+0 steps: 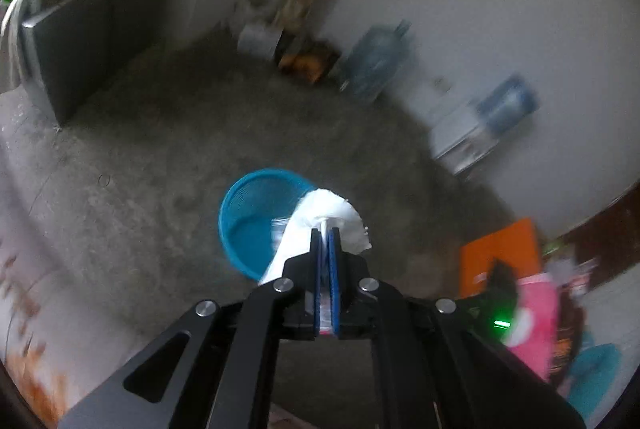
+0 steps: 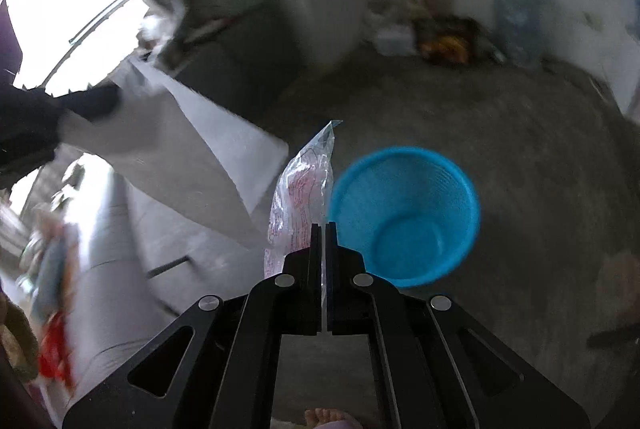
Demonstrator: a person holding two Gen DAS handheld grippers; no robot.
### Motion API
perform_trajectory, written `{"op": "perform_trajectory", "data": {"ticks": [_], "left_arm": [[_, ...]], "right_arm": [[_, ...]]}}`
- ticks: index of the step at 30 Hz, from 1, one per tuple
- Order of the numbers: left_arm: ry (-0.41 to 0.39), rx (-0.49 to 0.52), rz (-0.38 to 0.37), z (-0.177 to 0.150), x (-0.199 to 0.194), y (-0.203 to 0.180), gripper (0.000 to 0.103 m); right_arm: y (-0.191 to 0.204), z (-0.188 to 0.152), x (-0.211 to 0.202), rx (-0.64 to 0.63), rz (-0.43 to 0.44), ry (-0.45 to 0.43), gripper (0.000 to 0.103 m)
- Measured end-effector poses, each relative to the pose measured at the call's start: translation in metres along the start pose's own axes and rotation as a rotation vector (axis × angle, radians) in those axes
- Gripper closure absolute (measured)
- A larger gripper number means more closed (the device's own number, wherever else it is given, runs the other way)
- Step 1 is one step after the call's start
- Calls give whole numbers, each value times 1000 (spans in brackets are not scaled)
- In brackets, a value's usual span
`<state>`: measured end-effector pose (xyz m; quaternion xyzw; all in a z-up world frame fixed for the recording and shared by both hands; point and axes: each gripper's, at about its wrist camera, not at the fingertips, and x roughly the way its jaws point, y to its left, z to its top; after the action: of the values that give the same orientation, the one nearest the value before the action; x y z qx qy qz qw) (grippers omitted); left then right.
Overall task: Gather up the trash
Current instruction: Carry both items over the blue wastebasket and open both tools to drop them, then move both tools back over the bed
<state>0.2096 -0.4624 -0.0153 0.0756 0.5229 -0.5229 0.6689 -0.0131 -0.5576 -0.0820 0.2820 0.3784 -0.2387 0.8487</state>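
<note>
Tongs [image 1: 325,229] pinch tissue [image 1: 320,217] above bin [image 1: 248,221]

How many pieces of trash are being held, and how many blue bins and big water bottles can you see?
Pieces of trash held: 2, a white tissue in the left gripper and a clear plastic wrapper in the right gripper
Blue mesh bins: 1
Big water bottles: 1
Total: 4
</note>
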Motion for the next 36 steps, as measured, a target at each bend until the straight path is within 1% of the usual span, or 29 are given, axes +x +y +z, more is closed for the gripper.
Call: {"op": "perform_trajectory", "data": {"ticks": [2, 3, 7, 8, 10, 11, 12, 13, 14, 15, 16, 17, 18, 21, 24, 26, 27, 28, 30, 31, 32, 33, 34, 35, 36], "left_arm": [[69, -31, 13, 10, 50, 2, 100], [86, -36, 15, 13, 66, 3, 100], [120, -61, 6, 23, 129, 3, 100], [131, -59, 16, 26, 145, 2, 100], [132, -54, 29, 32, 165, -1, 99], [134, -56, 30, 35, 173, -2, 98], [143, -71, 19, 38, 184, 0, 88], [161, -89, 21, 39, 192, -1, 58], [195, -113, 49, 41, 204, 2, 42], [201, -122, 81, 42, 207, 7, 24], [184, -123, 120, 43, 207, 9, 23], [163, -120, 132, 43, 205, 10, 23], [156, -123, 125, 42, 203, 13, 22], [142, -144, 99, 35, 189, 20, 22], [118, -172, 100, 28, 165, 22, 22], [105, -183, 87, 21, 140, 17, 22], [102, -173, 74, 17, 123, 11, 22], [100, -155, 61, 12, 107, 4, 22], [86, -98, 15, 0, 59, -11, 22], [69, -56, 10, -8, 28, -20, 22], [41, -15, 12, -17, -4, -25, 21], [16, 17, 24, -25, -29, -28, 20], [-12, 44, 53, -34, -55, -30, 18], [-50, 64, 89, -47, -84, -28, 16], [-109, 63, 135, -64, -121, -21, 14]], "right_arm": [[-13, 3, 18, 47, -19, 18, 103], [-22, 5, 30, 78, -25, 24, 103], [-52, 15, 64, 172, -53, 44, 103], [-56, 16, 70, 191, -60, 45, 103], [-65, 19, 85, 226, -81, 49, 102], [-71, 20, 92, 248, -91, 54, 100], [-77, 20, 99, 275, -96, 57, 98], [-82, 20, 103, 291, -103, 57, 97], [-86, 19, 110, 305, -116, 63, 86], [-88, 18, 113, 313, -124, 71, 67], [-92, 16, 119, 325, -134, 75, 60], [-95, 15, 121, 332, -146, 73, 55], [-98, 14, 122, 338, -160, 72, 55], [-108, 7, 112, 378, -171, 56, 55], [-109, 2, 94, 391, -168, 40, 55], [-103, -1, 72, 373, -137, 23, 55], [-101, -2, 64, 361, -120, 13, 55], [-91, -5, 44, 334, -86, -5, 55], [-77, -7, 21, 286, -30, -23, 51], [-61, -10, 0, 235, 22, -34, 50], [-52, -10, -8, 205, 47, -36, 48], [-32, -15, -26, 143, 101, -35, 47], [-18, -18, -35, 100, 139, -35, 46], [-1, -22, -45, 53, 182, -31, 44], [16, -27, -54, 7, 225, -20, 42]]}}
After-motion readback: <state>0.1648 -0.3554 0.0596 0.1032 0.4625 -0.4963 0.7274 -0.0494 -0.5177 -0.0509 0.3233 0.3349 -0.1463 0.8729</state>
